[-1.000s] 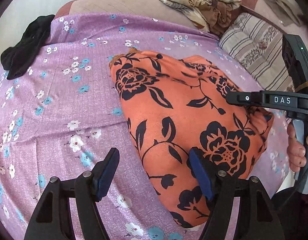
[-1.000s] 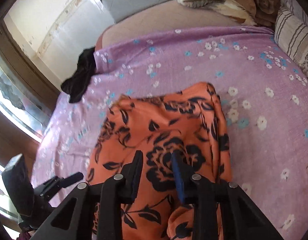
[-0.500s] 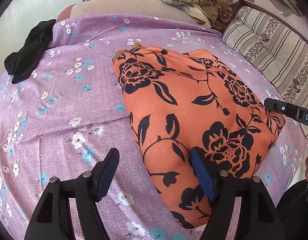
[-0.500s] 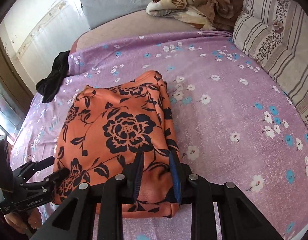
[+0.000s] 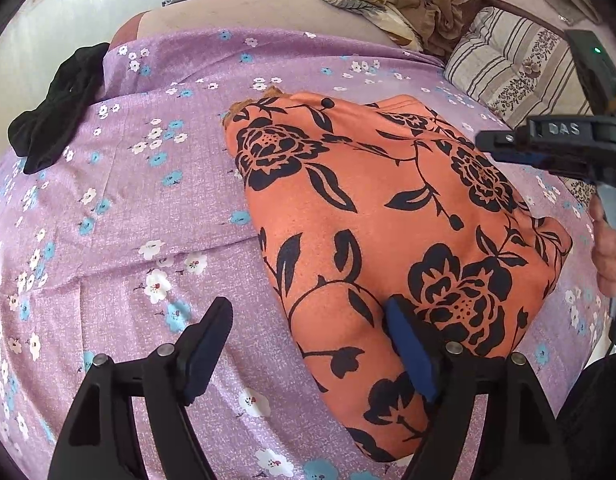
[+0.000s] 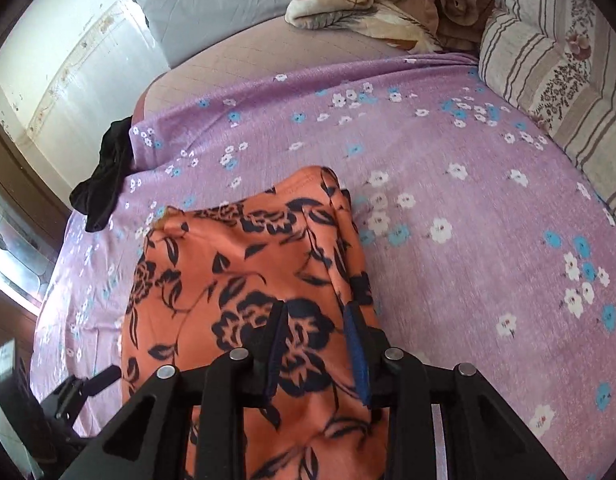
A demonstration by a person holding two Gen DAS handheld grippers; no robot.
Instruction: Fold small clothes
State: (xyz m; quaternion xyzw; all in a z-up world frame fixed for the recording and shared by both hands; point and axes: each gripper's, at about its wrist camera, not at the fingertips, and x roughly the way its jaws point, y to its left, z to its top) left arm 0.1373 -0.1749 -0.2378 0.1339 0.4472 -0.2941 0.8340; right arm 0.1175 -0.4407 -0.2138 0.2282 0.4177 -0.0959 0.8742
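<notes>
Garment [image 5: 388, 216] folded, edges free, bedsheet [image 5: 147, 208] bare leftward

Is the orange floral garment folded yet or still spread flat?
Folded: the orange floral garment lies as a compact bundle on the purple sheet, with layered edges showing along its right side.

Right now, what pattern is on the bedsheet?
Purple bedsheet with white and blue flowers; right wrist view.

A folded garment [image 5: 388, 216] is lying on the bed [image 5: 147, 200], a dark cloth [image 5: 55, 120] sitting at its far left edge, pillows [image 6: 556, 64] behind right.
</notes>
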